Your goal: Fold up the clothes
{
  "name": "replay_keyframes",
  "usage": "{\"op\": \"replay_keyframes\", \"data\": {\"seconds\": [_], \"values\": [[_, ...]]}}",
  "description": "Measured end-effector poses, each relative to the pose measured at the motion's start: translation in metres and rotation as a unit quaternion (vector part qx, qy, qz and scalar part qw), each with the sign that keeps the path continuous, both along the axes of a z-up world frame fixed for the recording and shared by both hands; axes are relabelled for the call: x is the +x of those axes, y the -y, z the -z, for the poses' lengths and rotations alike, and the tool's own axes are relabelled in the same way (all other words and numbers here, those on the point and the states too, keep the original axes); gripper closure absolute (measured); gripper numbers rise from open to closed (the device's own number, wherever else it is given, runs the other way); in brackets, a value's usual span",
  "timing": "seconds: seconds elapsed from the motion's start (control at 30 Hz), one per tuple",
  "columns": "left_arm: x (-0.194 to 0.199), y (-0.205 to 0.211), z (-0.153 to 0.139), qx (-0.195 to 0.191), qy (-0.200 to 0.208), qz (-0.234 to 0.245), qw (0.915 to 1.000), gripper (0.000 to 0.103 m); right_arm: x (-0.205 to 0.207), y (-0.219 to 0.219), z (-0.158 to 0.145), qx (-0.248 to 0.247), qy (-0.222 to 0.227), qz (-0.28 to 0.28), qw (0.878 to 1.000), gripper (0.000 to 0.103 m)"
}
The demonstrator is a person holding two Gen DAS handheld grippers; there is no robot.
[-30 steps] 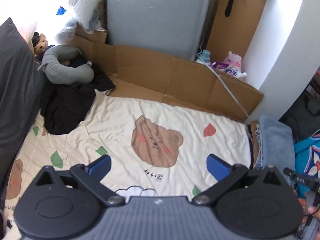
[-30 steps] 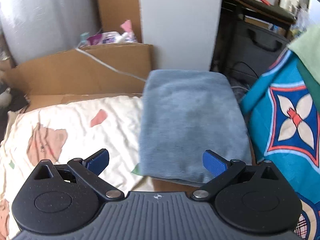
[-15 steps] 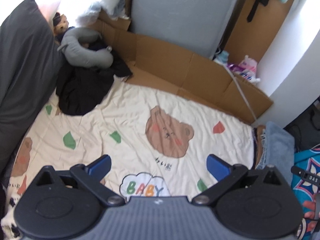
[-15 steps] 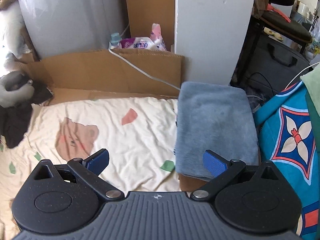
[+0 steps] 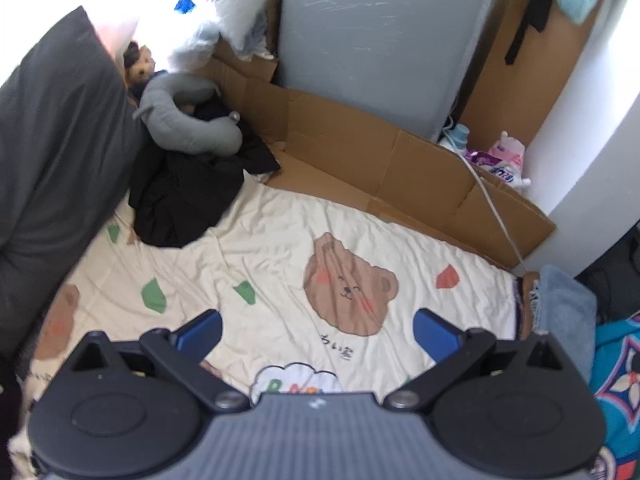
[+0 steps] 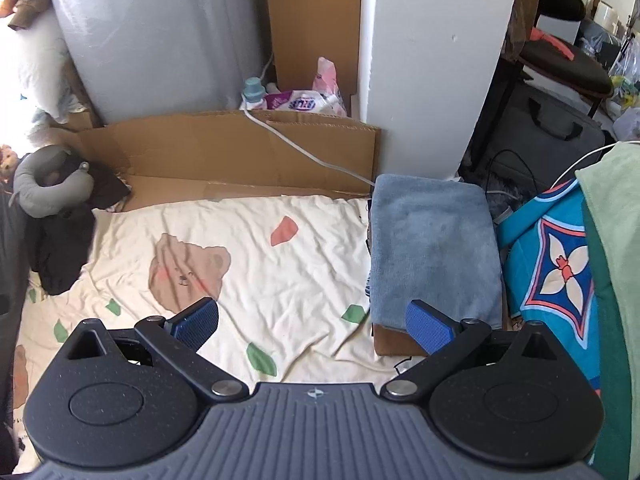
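Note:
A crumpled black garment (image 5: 180, 196) lies in a heap at the far left of the cream bear-print sheet (image 5: 280, 264), partly under a grey neck pillow (image 5: 188, 120). The same black garment (image 6: 60, 248) shows at the left edge of the right wrist view. A folded blue-grey towel (image 6: 434, 244) rests on a cardboard box at the sheet's right edge, and shows as the towel (image 5: 568, 312) in the left wrist view. My left gripper (image 5: 318, 334) hovers open over the sheet. My right gripper (image 6: 312, 322) is open too, its right finger just in front of the towel. Neither holds anything.
Cardboard panels (image 5: 384, 172) line the back of the bed, with a grey wrapped slab (image 6: 160, 40) behind them. A dark grey pillow (image 5: 56, 152) flanks the left. A white pillar (image 6: 432, 64), detergent bottles (image 6: 296, 96), a white cable (image 6: 304, 148) and a blue patterned cloth (image 6: 560, 272) crowd the right.
Both grippers have pulled back and swung left, so more of the sheet and the black garment shows. Both stayed open and took hold of nothing.

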State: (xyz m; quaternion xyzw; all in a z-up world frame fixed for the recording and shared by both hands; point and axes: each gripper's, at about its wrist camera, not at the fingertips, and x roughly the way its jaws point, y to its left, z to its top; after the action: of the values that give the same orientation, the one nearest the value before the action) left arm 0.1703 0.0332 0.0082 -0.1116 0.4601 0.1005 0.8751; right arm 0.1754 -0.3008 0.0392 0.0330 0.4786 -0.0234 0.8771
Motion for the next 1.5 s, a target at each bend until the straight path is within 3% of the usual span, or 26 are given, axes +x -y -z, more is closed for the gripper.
{"op": "replay_keyframes", "data": {"seconds": [0.43, 0.83, 1.1, 1.27, 1.5], "values": [[-0.015, 0.039, 0.000, 0.003, -0.012, 0.035, 0.9993, 0.000, -0.051, -0.049, -0.002, -0.011, 0.012, -0.015, 1.000, 0.000], [-0.066, 0.057, 0.051, 0.027, -0.059, 0.050, 0.9966, 0.001, -0.083, -0.085, 0.025, -0.013, 0.030, -0.050, 0.998, 0.000], [-0.066, 0.067, 0.053, 0.074, -0.031, 0.076, 0.9939, 0.001, -0.092, -0.077, 0.064, -0.003, 0.007, -0.024, 1.000, 0.000], [-0.063, 0.080, 0.057, 0.091, -0.025, 0.129, 0.9872, 0.001, -0.094, -0.072, 0.089, 0.035, -0.029, 0.012, 0.999, 0.001], [-0.069, 0.085, 0.071, 0.096, -0.034, 0.141, 0.9848, 0.001, -0.096, -0.080, 0.088, -0.008, 0.007, 0.004, 1.000, 0.001]]}}
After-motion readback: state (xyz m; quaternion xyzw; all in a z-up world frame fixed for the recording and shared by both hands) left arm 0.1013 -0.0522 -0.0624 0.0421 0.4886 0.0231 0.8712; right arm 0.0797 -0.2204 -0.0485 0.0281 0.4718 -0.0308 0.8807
